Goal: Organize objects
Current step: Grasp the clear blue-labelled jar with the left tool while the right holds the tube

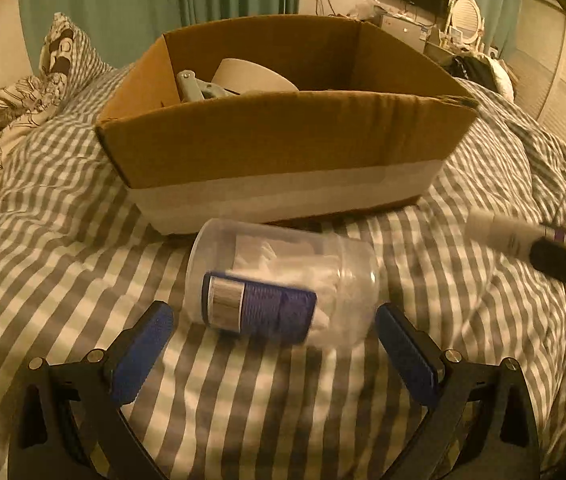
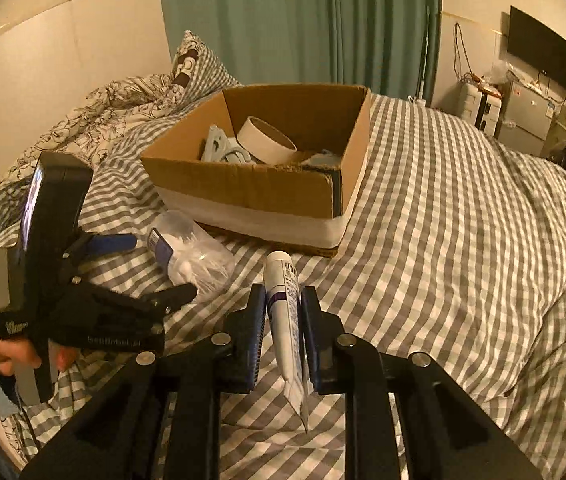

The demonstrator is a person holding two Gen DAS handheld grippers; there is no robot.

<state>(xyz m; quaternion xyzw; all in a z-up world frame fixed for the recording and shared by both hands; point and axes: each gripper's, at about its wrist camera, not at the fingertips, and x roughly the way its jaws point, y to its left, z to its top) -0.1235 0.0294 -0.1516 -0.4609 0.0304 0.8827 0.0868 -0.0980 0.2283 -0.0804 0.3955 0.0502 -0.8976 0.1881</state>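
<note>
Objects for sorting are spread over a bed (image 1: 63,248) covered with a grey-and-white checked duvet, in a dim, yellow-lit bedroom. A clear plastic jar (image 1: 283,280) with a blue label is seen lying on its side on the duvet, just in front of an open cardboard box (image 1: 283,140) whose lower wall is wrapped in a white band. White contents can be made out inside the jar, though what they are cannot be told. The left gripper (image 1: 274,344) is held low over the duvet with its blue-padded fingers (image 1: 141,354) spread wide apart, one on each side of the jar's near end; contact with the jar is not seen. A white tube (image 2: 286,316) with a purple band is clamped between the fingers of the right gripper (image 2: 283,308), its cap pointed toward the box and its crimped tail hanging back between the fingers. Inside the box, a roll of tape (image 2: 267,140) and a grey plastic tool (image 2: 219,148) are seen resting against the left side. Teal curtains (image 2: 283,20) are hung behind the bed, and a dark screen (image 2: 543,54) is mounted on the wall at the right.
</note>
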